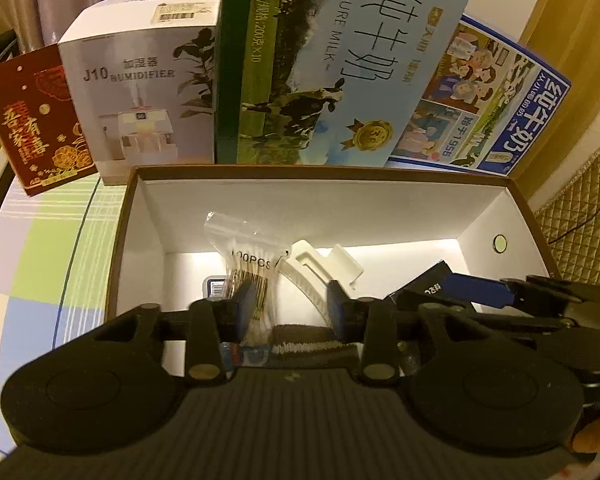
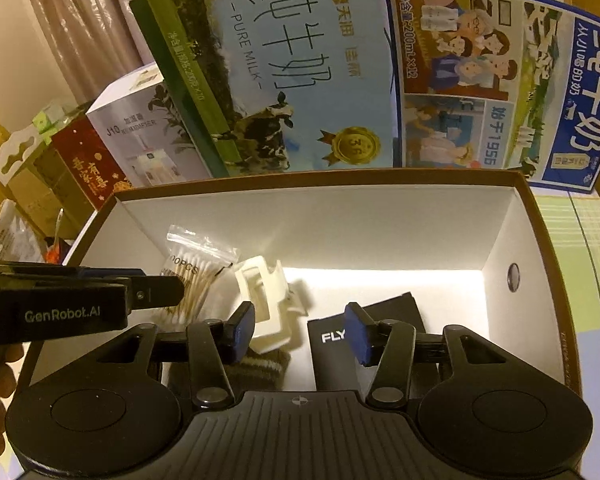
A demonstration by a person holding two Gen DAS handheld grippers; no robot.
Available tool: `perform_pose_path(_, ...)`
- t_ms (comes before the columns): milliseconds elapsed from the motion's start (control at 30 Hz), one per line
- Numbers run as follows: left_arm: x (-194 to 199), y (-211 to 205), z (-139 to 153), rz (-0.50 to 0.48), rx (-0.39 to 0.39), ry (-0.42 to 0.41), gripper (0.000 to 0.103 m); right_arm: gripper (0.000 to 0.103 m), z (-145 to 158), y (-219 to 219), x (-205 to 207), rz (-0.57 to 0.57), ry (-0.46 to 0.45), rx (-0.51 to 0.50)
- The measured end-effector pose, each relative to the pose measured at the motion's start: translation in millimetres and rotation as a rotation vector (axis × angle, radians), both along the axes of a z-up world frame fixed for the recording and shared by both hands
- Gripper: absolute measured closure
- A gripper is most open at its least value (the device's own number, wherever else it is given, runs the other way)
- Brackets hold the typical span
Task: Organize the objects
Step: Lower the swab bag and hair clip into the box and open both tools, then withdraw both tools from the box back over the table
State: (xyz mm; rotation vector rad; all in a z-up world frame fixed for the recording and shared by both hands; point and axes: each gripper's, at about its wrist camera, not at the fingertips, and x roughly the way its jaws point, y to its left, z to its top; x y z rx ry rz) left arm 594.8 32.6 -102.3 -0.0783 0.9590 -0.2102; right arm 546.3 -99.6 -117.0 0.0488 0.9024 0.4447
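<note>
While both grippers, left [image 1: 290,300] and right [image 2: 300,330], hover with jaws wide and empty over the box [image 2: 308,184] mid-frame, the swab pack [image 2: 192,276], white clip [image 2: 260,296] and black case [image 2: 364,328] already lie inside, so sorting looks mostly done.

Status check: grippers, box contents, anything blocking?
Left gripper open, empty, over box. Right gripper open, empty, beside it. Swab bag, white clip, black packet inside. Nothing blocking.
</note>
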Motion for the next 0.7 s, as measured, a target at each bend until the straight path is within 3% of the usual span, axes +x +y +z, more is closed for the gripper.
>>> perform_pose_path(233,-14,6,8,0.017,-0.005,-0.006,0.045,0.031,12,-6,-15,-0.001,-0.026,-0.003)
perform_pose_path(300,-21,7,13,0.017,0.010,-0.021,0.035,0.027,15,-9,-21,-0.010,-0.027,0.001)
perform_pose_path(700,-68,17,40,0.066,0.024,-0.039,0.027,0.017,32,-30,-67,-0.041,-0.056,0.026)
